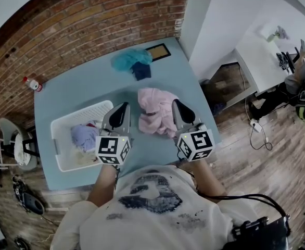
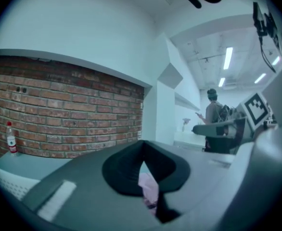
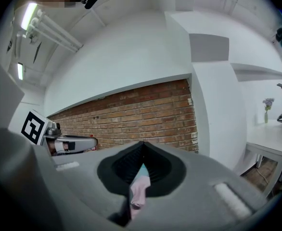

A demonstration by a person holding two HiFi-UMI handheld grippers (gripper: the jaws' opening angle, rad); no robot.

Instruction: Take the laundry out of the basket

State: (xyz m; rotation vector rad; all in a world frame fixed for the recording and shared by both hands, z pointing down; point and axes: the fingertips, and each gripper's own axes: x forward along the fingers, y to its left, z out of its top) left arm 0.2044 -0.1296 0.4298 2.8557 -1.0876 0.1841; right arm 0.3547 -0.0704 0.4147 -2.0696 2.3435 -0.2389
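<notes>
The table [image 1: 79, 90] shows open blue surface across its middle, behind the basket along the left edge, and between the pink garment and the cloths at the far edge. A white laundry basket [image 1: 77, 114] sits at the near left corner, its walls close to the near and left edges. A brick wall runs behind the far edge, a white wall stands by the far right corner, and wooden floor lies past the right edge. A bottle [image 1: 32, 84] stands at the far left corner. A teal cloth [image 1: 129, 59], a navy cloth [image 1: 141, 71] touching it and a dark framed panel [image 1: 159, 51] lie by the far edge. The pink garment [image 1: 156, 113] is out of the basket, crumpled in soft folds on the table's near half toward the right edge, between the 2 claws. The left claw [image 1: 125, 106] is over the basket's right wall, its jaws drawn together with a fold of pink cloth in the slit between them. The right claw [image 1: 176, 104] is over the garment's right side, its jaws closed tight on a pinch of the same pink cloth, which hangs below them. A lavender cloth [image 1: 84, 137] lies bunched in the basket.
</notes>
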